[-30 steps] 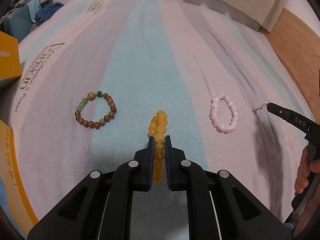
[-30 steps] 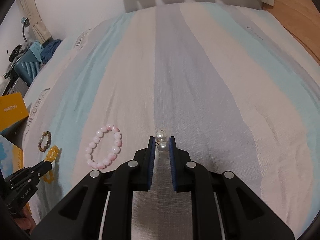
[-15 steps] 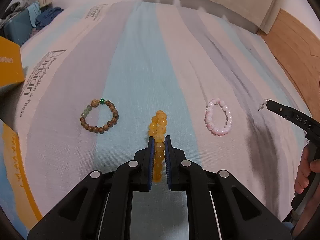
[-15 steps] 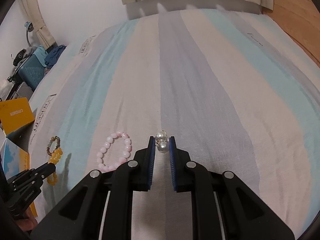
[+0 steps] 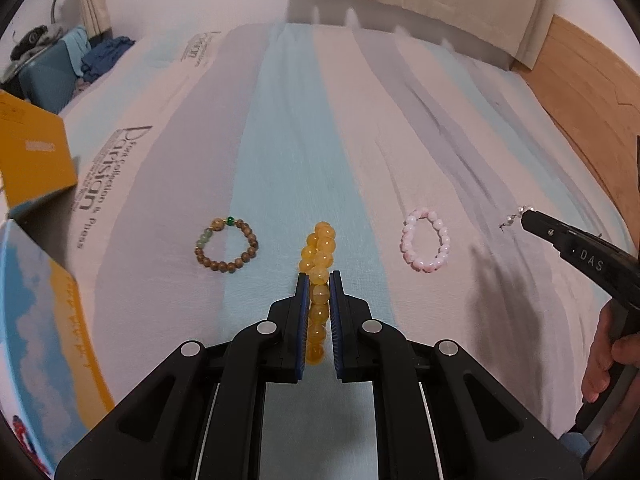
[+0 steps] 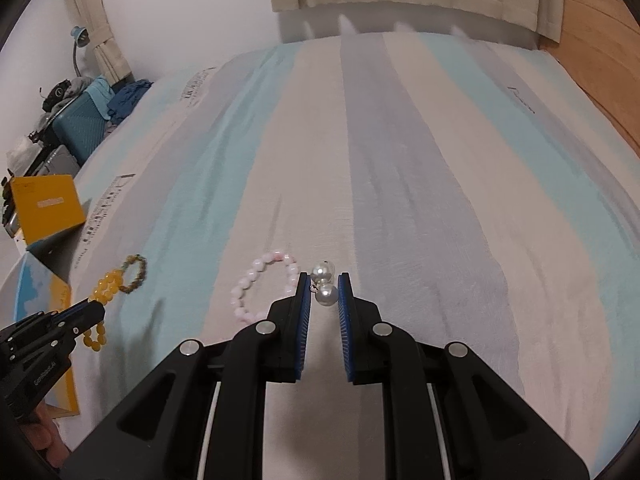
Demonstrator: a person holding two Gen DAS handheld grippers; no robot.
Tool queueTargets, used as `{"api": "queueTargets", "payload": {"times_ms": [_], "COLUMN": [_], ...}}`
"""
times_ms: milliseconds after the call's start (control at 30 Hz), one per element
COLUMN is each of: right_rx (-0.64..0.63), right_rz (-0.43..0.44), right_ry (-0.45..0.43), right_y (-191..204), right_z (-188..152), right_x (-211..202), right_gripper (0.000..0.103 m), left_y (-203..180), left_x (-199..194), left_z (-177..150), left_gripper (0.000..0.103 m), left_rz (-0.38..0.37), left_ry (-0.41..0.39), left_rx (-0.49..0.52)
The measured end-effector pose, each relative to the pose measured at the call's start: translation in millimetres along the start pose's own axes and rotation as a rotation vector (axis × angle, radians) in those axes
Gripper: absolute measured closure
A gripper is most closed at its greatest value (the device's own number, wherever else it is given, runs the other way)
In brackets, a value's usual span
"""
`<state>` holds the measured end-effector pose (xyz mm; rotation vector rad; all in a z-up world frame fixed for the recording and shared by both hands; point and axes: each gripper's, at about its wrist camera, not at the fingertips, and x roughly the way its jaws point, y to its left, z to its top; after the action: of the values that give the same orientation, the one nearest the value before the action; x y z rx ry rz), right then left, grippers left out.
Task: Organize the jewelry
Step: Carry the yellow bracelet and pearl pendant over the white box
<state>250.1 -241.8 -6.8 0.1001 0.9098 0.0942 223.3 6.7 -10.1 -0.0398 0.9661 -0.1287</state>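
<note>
A: Both grippers came up off the bed over that last second. The left gripper (image 5: 318,280) stayed clamped on the yellow bead bracelet (image 5: 319,256), which hung squeezed flat between the blue pads, its far loop poking out past the tips.

B: And the bedsheet (image 5: 288,152) looked further away than a moment before, so the lift was real. The right gripper (image 6: 325,285)?

A: Shut on the pearl earrings (image 6: 324,284), two white pearls pinched right at the tips. Nothing slipped on the way up.

B: So two pieces were airborne at once. What remained on the sheet?

A: The wooden bead bracelet (image 5: 226,245) lay flat to the left and the pink bead bracelet (image 5: 425,239) to the right, neither touched, well apart from each other.

B: Where were they headed, though?

A: Hard to say. A yellow box (image 5: 34,156) sat at the left edge of the bed; that looked a likely home, but it was only a guess.
</note>
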Motion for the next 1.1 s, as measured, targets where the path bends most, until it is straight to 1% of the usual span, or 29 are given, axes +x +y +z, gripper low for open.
{"api": "queueTargets", "payload": {"times_ms": [267,567,833,1100], "right_rx": [-0.033,-0.088,-0.132,-0.188], "right_rz": [0.023,0.051,0.09,0.133], "right_ry": [-0.01,-0.021,-0.025,-0.03], "right_y": [37.3,84.1,130.6,184.6], "right_z": [-5.0,-10.6,-20.1,-29.9], "right_x": [-35.4,-68.2,-89.8,-106.2], "right_gripper": [0.09,0.09,0.09,0.09], "left_y": [5.0,25.6,51.2,92.1], "left_x": [-40.3,-86.8,-125.0,-159.3], "left_z": [-3.0,-12.8,-26.6,-42.1], "left_gripper": [0.094,0.094,0.094,0.094], "left_rz": [0.003,0.013,0.03,0.063], "left_ry": [-0.035,-0.076,-0.113,-0.133], "left_rx": [0.0,-0.03,-0.057,-0.107]}}
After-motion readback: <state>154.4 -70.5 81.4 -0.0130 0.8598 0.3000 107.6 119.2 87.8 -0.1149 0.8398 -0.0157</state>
